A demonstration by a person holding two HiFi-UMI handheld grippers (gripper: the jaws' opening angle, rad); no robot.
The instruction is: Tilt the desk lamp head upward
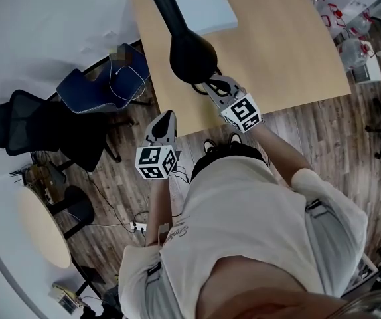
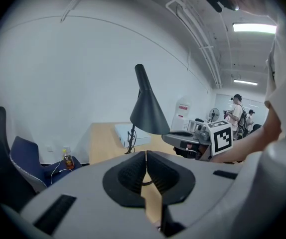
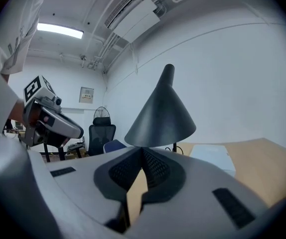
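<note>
A black desk lamp stands on the wooden desk (image 1: 290,52), its cone-shaped head (image 1: 192,55) pointing down toward the desk's front edge. My right gripper (image 1: 212,85) is shut and empty, its tips right at the lower rim of the shade (image 3: 163,114); I cannot tell whether they touch it. My left gripper (image 1: 166,119) hangs off the desk's front edge, shut with nothing between its fingers. The lamp head (image 2: 147,108) and the right gripper (image 2: 199,136) show beyond its jaws in the left gripper view. The right gripper view shows the left gripper (image 3: 48,119) at the left.
A flat white box (image 1: 205,5) lies on the desk behind the lamp. A blue chair (image 1: 101,88) and a black office chair (image 1: 31,125) stand left of the desk, a round table (image 1: 41,228) nearer me. Cables and a power strip (image 1: 139,226) lie on the floor. People (image 2: 236,114) stand far off.
</note>
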